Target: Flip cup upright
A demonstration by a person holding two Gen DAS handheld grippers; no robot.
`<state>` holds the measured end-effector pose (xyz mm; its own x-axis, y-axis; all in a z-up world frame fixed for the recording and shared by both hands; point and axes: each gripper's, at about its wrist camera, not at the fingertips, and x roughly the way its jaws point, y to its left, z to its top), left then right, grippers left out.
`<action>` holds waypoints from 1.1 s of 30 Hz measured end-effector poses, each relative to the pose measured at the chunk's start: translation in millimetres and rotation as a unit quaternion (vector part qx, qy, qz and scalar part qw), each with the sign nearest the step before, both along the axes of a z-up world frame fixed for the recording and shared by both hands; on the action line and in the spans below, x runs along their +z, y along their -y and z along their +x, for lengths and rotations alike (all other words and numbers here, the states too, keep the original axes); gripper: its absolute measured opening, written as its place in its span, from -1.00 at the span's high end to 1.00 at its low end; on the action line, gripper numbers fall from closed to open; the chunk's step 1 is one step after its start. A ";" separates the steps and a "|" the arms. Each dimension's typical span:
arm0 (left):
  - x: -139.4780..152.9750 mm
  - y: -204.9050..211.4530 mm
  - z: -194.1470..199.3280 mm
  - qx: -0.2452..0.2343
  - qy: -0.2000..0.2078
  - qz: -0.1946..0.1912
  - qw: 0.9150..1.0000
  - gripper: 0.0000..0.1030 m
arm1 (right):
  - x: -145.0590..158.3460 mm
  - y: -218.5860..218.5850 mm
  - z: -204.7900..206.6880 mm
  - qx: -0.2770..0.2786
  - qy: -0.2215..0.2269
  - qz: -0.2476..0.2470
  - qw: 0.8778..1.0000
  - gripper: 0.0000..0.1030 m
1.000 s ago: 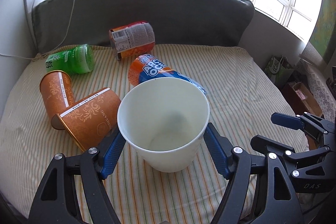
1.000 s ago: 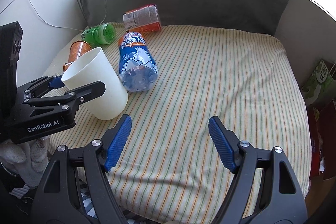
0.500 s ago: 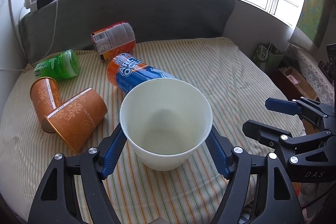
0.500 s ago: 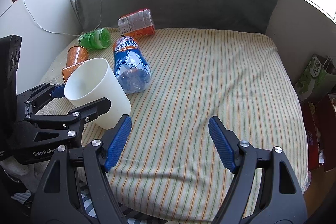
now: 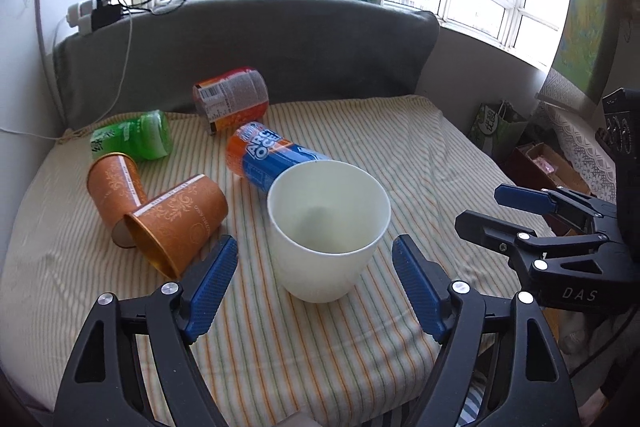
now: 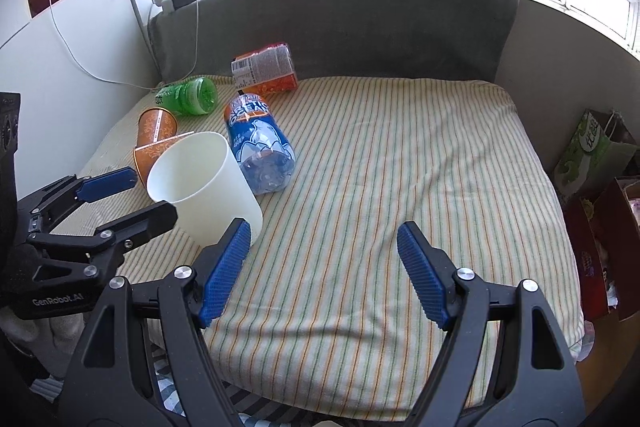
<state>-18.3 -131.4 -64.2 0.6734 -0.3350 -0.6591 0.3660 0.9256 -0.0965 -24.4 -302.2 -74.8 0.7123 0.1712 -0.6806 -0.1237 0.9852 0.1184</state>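
A white cup stands upright, mouth up, on the striped bed cover. My left gripper is open, its blue pads on either side of the cup's lower half and clear of it. The cup also shows in the right wrist view, between the left gripper's fingers. My right gripper is open and empty over bare cover, right of the cup; it shows in the left wrist view at the right.
Two orange paper cups lie on their sides left of the white cup. A blue bottle, a green bottle and an orange-labelled bottle lie behind. A grey headboard backs the bed. Bags stand beyond the right edge.
My left gripper has opened and let go of the white cup, which now stands on the cover. The left gripper has drawn back a little. The right gripper has stayed open.
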 end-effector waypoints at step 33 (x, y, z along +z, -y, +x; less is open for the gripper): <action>53.5 -71.6 -41.1 0.137 0.174 -0.027 0.975 -0.66 | 48.5 -6.9 -49.2 -0.077 0.212 -0.022 0.974 -1.00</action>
<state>-59.4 -59.8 -10.7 0.9224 -0.1391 -0.3604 0.1251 0.9902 -0.0620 -73.7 -295.3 -26.2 0.9460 0.0172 -0.3236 -0.0025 0.9990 0.0457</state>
